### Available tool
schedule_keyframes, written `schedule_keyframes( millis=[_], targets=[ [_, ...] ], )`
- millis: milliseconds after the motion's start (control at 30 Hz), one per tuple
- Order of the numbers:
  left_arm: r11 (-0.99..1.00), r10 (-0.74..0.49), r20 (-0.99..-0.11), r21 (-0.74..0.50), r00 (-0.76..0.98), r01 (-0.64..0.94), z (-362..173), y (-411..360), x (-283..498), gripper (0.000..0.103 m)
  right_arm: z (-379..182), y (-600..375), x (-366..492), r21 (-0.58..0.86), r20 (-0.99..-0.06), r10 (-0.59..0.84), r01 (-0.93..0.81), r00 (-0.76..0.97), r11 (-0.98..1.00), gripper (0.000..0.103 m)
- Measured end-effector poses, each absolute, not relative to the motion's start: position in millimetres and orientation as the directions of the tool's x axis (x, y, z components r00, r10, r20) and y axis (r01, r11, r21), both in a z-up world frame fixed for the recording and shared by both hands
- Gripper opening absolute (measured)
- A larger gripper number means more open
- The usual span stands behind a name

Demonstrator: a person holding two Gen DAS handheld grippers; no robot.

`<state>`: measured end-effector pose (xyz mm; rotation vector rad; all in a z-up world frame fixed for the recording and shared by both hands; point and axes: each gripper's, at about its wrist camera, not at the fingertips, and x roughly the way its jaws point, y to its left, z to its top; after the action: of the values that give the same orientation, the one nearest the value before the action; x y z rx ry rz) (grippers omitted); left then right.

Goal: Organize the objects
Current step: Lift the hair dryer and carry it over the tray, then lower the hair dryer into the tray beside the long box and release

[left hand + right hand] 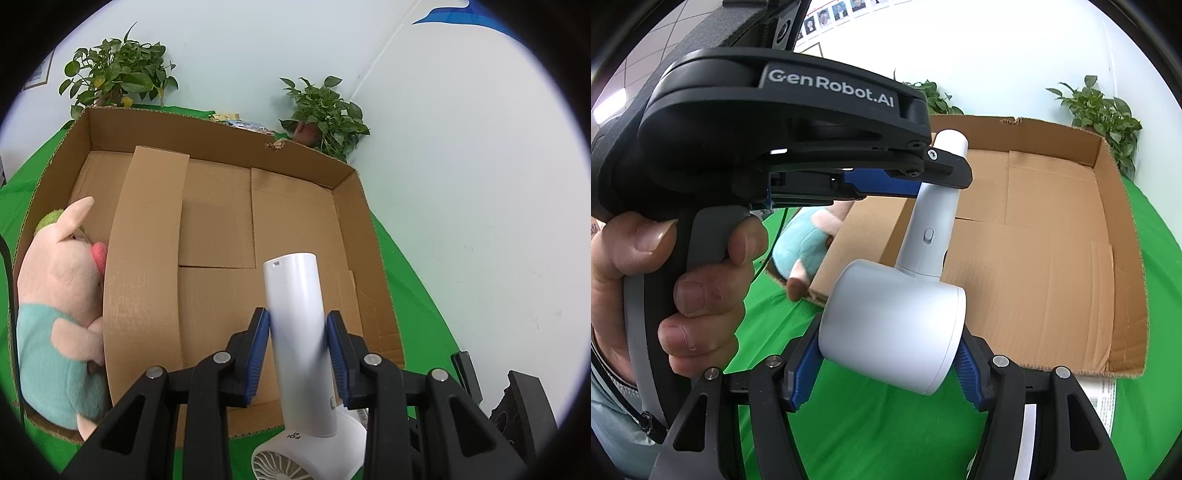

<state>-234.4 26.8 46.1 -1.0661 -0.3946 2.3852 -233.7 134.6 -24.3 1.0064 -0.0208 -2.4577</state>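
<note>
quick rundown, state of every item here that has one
left gripper: shut on the fan's handle
right gripper: shut on the fan's head
handheld fan: held off the cloth, handle tilted toward the box
cardboard box: open
plush pig: in the box's left compartment, leaning on the divider

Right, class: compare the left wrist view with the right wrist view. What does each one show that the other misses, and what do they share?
Only the left wrist view: the plush pig's face and the fan's grille.
Only the right wrist view: the person's hand on the left gripper, and the fan's head between the right gripper's pads.
Both: the white handheld fan, the cardboard box, two potted plants, green cloth.
</note>
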Motion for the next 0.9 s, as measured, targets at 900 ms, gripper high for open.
schedule_keyframes(
  millis=[900],
  targets=[
    [-0.952,0.307,-0.803,-0.269,-0.512,-0.148,0,43,-305,0.032,-105,150,-382,0.445,-0.708,-0.582,0.389,-0.399,-0.807,0.057]
  ],
)
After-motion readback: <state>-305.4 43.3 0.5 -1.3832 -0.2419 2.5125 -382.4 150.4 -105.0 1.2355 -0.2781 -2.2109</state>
